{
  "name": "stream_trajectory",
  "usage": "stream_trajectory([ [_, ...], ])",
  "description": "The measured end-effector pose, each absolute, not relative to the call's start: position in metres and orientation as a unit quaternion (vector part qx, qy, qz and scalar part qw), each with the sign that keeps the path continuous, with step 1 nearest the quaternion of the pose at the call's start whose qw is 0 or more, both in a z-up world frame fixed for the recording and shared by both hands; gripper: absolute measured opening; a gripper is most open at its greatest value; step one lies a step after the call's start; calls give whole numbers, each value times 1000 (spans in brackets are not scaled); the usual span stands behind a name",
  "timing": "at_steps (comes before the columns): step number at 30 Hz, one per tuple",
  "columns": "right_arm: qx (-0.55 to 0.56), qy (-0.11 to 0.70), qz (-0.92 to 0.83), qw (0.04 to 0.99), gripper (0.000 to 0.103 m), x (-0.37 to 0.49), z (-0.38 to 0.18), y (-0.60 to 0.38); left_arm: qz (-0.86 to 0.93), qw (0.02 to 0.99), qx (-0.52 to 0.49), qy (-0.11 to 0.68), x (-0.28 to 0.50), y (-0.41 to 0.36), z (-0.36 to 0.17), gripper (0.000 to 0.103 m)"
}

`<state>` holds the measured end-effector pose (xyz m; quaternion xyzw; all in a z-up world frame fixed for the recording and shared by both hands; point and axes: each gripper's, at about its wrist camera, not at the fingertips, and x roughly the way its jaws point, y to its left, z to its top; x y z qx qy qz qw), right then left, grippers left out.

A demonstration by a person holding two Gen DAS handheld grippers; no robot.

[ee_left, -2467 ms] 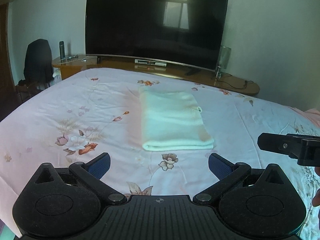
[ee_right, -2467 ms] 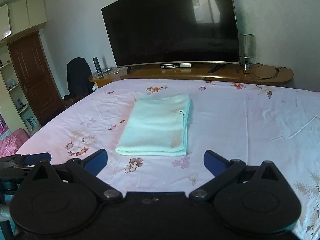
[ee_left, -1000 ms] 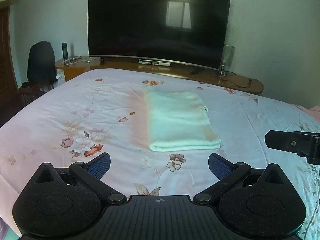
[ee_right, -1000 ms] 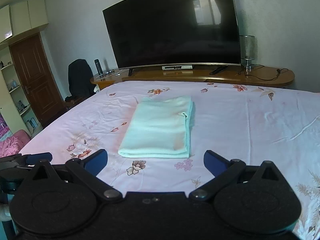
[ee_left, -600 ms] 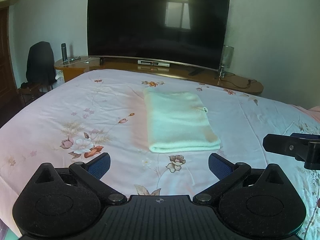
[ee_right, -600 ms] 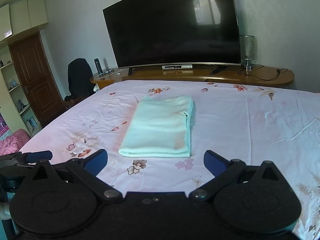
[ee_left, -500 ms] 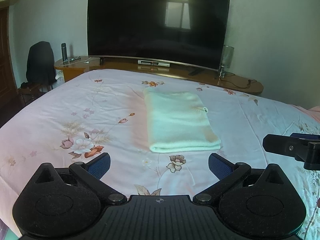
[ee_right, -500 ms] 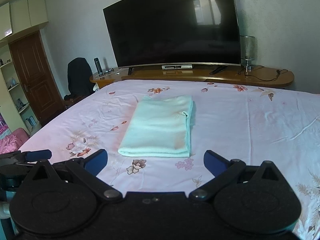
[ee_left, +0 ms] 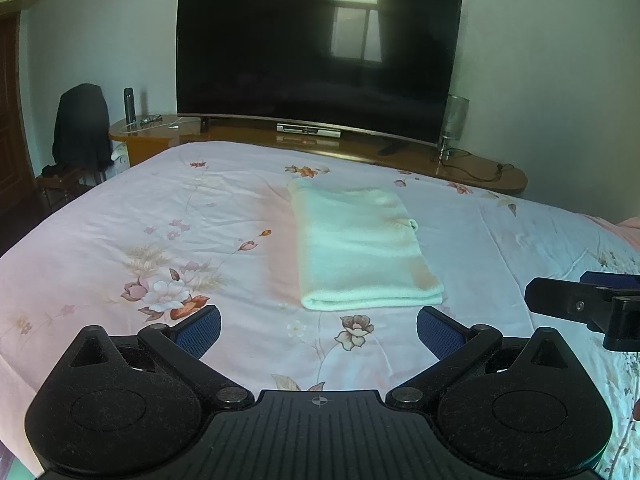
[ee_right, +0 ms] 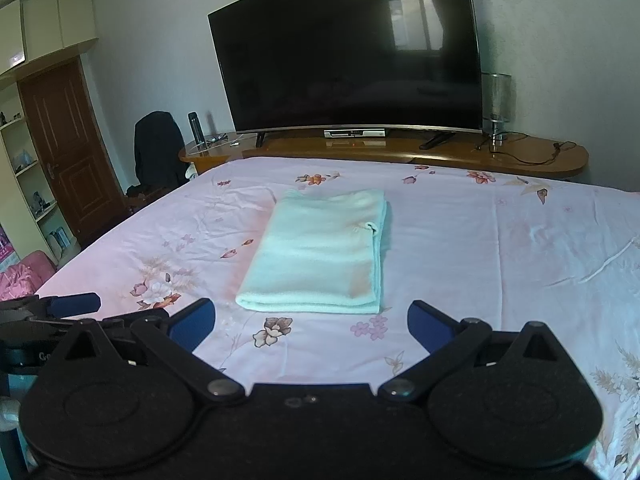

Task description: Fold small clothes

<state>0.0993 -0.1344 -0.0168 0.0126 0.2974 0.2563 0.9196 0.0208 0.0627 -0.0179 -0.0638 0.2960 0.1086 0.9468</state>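
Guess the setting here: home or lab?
Most likely a home bedroom. A bed with a pink floral sheet fills the foreground with a folded pale green cloth on it, a big curved TV sits on a wooden console, and there's a wooden door beside wall shelves.

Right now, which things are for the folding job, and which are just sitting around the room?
For the job:
towel, already folded on the bed
left gripper, open
right gripper, open

Just sitting around:
television
wooden shelf
bottle
dark jacket on a chair
lamp
door
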Motion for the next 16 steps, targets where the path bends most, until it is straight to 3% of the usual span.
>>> stream_trajectory([
  [16,9,298,255,920,102,104,-20,-135,89,962,-68,251,13,65,-8,103],
])
